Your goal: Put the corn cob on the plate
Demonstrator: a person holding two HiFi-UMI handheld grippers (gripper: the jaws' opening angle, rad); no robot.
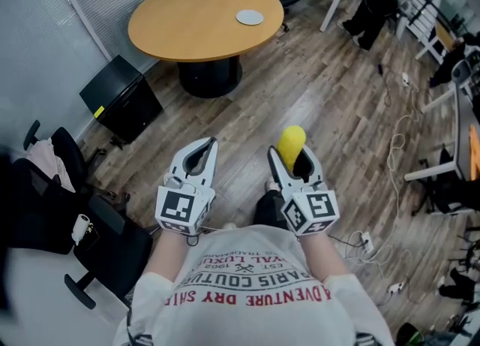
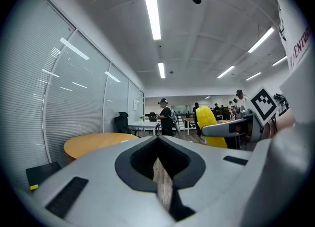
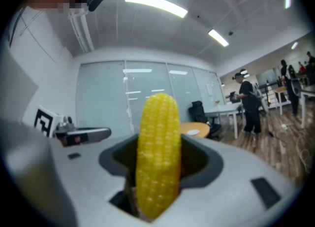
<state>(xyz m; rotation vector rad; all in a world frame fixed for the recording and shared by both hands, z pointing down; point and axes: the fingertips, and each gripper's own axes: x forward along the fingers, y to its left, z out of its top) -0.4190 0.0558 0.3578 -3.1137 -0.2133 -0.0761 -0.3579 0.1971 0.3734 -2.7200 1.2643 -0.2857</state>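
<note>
Carrying corn cob (image 1: 291,142) upright in right gripper (image 1: 294,164), with jaws clamped on its lower part. Left gripper (image 1: 201,155) pressed closed on nothing, idle at 9 o'clock of the right one. Plate (image 1: 250,16) sitting on round table (image 1: 187,25) at 12 o'clock, well apart from both grippers, toward the table's 2 o'clock edge. Probably bare, but too small in head view to be sure. Mid-transport: pick done, placing not yet begun. Next likely needs: closing in on the table, bringing cob over the plate, lowering until touching, then opening jaws, low enough to avoid rolling off.
</note>
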